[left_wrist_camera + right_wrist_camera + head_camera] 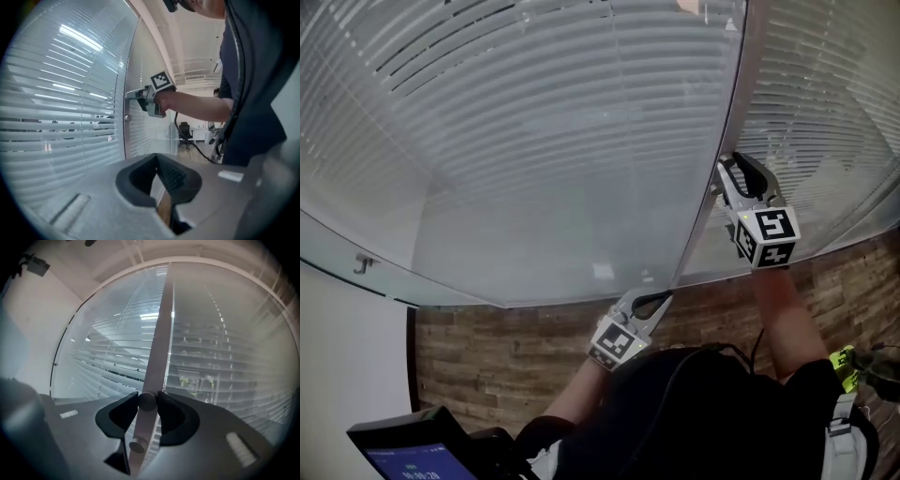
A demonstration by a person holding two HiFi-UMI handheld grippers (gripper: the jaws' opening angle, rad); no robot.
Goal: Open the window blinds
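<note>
L gripper [649,302], 6 o'clock, low: jaws together, empty, well apart from knob. Blinds [534,131] behind glass, slats run 9 to 3. R gripper [729,167], 2 o'clock, is nearer: jaws part-closed, clamped on knob [146,401] on post [159,333]. Knob axis lies along jaws, so prob. wrist roll tilts slats.

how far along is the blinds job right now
Done: the right gripper is shut on the round knob on the frame post. In hand: tilting; the slats right of the post already show gaps with greenery behind. Left: the blind in the left pane looks mostly closed. The left gripper hangs shut and empty.
</note>
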